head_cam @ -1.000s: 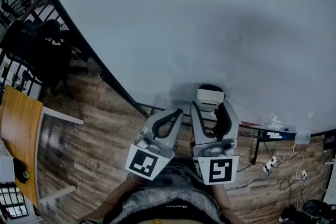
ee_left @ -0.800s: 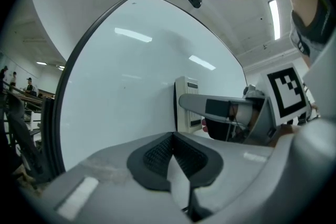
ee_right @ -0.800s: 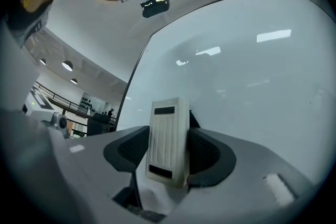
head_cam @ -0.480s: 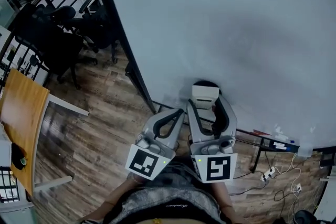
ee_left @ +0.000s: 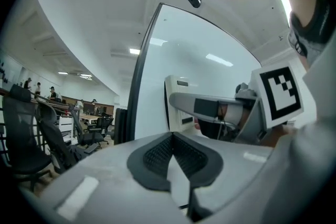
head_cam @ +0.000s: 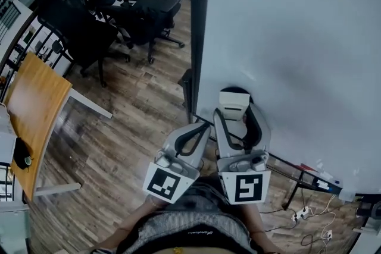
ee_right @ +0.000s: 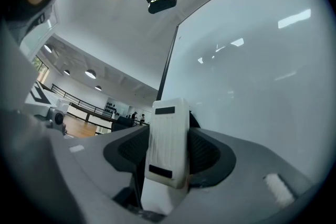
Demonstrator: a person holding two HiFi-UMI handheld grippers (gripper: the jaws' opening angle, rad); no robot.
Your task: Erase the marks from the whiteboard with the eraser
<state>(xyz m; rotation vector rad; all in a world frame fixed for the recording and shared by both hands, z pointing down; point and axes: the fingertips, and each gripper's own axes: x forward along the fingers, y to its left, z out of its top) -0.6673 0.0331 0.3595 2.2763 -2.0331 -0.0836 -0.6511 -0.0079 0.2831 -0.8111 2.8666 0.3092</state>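
Right gripper view shows the right claw (ee_right: 168, 152) clamped on the eraser (ee_right: 168, 139), a white ribbed block standing upright between the two dark pads, with its top end poking out past the tips. Left gripper view shows the left claw (ee_left: 172, 136) closed, its pad tips meeting with nothing between them. It hangs just beside its partner and takes no part in the wiping.

Outward from the eraser, the whiteboard (head_cam: 297, 38) fills the right of the head view. The eraser sits low on the board, near its dark left frame (head_cam: 199, 27) and close to the bottom corner. No view settles whether its face presses on the surface or hovers just off it. The stretch of board in sight is plain and pale, with only lamp reflections; I can find no marks on it. A tray (head_cam: 309, 178) runs under the board's lower edge, off to the right. To the left, the wooden floor (head_cam: 125, 122), dark office chairs (head_cam: 89, 33) and a wood-topped desk (head_cam: 33, 110) lie well apart from the work.

The step in hand looks like a wiping pass at the lower left corner, with the visible board largely clean. The next move calls for checking the parts out of view for marks. The eraser's wiping face should then lie flat against the board and sweep with even pressure, clear of the frame.
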